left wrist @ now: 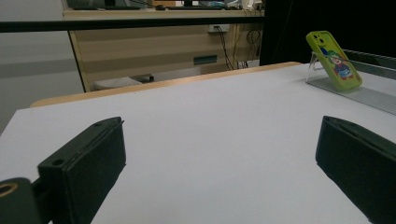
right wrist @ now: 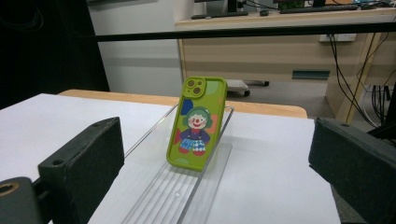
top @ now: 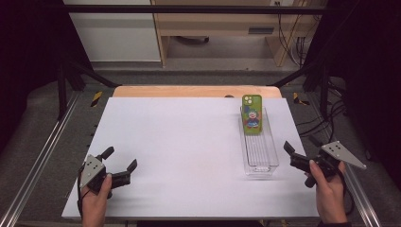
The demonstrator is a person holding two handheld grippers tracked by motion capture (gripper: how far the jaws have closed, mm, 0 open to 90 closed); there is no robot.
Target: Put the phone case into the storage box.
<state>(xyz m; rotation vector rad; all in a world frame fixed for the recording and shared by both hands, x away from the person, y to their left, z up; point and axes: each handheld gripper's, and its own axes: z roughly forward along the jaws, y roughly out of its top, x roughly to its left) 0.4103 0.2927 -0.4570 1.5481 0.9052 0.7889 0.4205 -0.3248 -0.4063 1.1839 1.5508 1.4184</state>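
Note:
A lime-green phone [top: 251,114] with a cartoon clown on its back leans upright against the far end of a clear plastic tray [top: 259,158] on the right of the white board [top: 189,151]. My left gripper [top: 120,158] rests open near the board's front left, nothing between its jaws. At the board's right edge, beside the tray's near end, my right gripper [top: 297,163] is open and empty. The right gripper view has the phone [right wrist: 197,123] ahead between the wide jaws of that gripper [right wrist: 217,172]. Far right in the left gripper view stands the phone [left wrist: 334,59], beyond the gripper [left wrist: 219,177].
The board lies on a wooden table [top: 189,91] framed by metal rails [top: 38,161]. Beyond it are a wooden desk [top: 217,28] and hanging cables [top: 293,42]. Dark curtains hang at both sides. The tray's ribbed floor [right wrist: 182,186] runs toward the right gripper.

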